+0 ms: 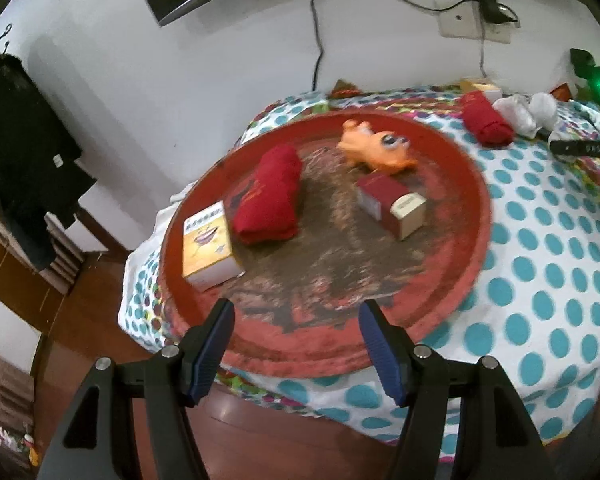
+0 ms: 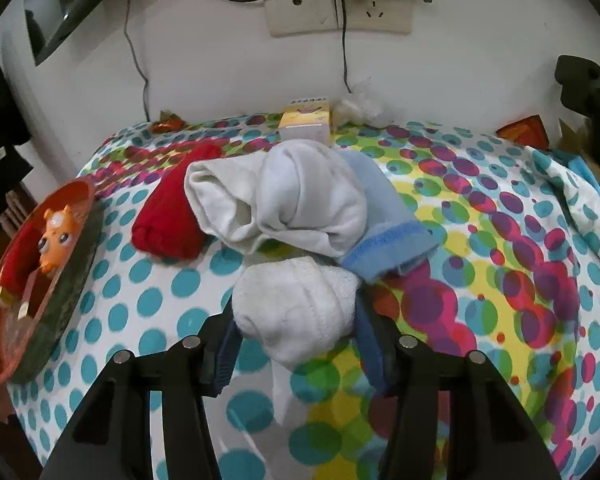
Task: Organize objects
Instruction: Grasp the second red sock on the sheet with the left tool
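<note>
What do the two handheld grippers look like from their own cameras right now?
Both look alike. The left gripper has two black angular plastic fingers with triangular cut-outs, silver round bolt heads at the joints, and ribbed dark blue pads on the inner faces. The right gripper shows the same black frame, silver bolts and blue ribbed pads. No cables or sleeves visible.

Right wrist view: the round red tray (image 2: 80, 264) at the surface's left edge is cut off by the picture's border; a red roll and boxes on it are partly hidden behind the orange toy (image 2: 56, 236). The white rolled sock (image 2: 296, 304) covers both blue pads of the right hand-held gripper (image 2: 296, 344), so contact cannot be confirmed. Left wrist view: box lettering is blurred, illegible.
</note>
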A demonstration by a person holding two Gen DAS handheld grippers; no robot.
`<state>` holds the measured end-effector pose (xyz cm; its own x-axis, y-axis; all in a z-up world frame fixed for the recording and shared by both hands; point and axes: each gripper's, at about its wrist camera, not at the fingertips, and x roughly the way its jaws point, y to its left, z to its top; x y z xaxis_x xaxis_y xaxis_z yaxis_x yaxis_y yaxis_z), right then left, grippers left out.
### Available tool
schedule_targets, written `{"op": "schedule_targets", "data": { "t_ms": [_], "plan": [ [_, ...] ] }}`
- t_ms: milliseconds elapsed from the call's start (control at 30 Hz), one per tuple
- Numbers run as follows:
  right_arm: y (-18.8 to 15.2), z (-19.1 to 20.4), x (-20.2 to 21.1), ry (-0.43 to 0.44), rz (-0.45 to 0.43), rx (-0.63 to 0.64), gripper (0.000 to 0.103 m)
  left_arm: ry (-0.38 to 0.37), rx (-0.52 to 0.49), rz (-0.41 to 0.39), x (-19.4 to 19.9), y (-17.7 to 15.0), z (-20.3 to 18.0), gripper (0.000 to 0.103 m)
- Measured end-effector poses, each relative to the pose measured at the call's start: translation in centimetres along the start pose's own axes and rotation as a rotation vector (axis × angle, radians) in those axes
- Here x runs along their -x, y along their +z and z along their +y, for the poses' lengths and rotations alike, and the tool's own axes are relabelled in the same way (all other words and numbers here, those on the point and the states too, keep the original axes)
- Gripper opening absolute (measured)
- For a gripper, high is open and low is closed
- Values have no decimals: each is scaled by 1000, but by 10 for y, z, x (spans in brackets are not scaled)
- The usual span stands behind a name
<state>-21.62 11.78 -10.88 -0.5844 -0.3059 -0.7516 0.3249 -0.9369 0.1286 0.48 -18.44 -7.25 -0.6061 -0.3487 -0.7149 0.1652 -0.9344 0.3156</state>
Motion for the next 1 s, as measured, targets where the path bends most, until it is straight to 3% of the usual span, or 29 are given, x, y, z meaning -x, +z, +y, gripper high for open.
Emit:
{"op": "schedule_targets", "data": {
  "t_ms": [300, 533, 733, 933, 1000],
  "plan": [
    [-24, -5, 21, 15, 17, 66, 49, -125, -109, -59, 20, 41, -53, 66],
    [-36, -11, 31, -6, 28, 112, 49, -301, -192, -67, 22, 81, -97, 66],
    [-37, -5, 26, -38, 51, 143, 49, -443, -125, 71, -24, 123, -123, 66],
    [-37, -4, 26, -35, 50, 139, 50, -382, -120, 120, -60, 167, -150, 66],
    [-37, -5, 26, -31, 50, 136, 50, -409, -145, 126, -68, 178, -158, 66]
  ]
}}
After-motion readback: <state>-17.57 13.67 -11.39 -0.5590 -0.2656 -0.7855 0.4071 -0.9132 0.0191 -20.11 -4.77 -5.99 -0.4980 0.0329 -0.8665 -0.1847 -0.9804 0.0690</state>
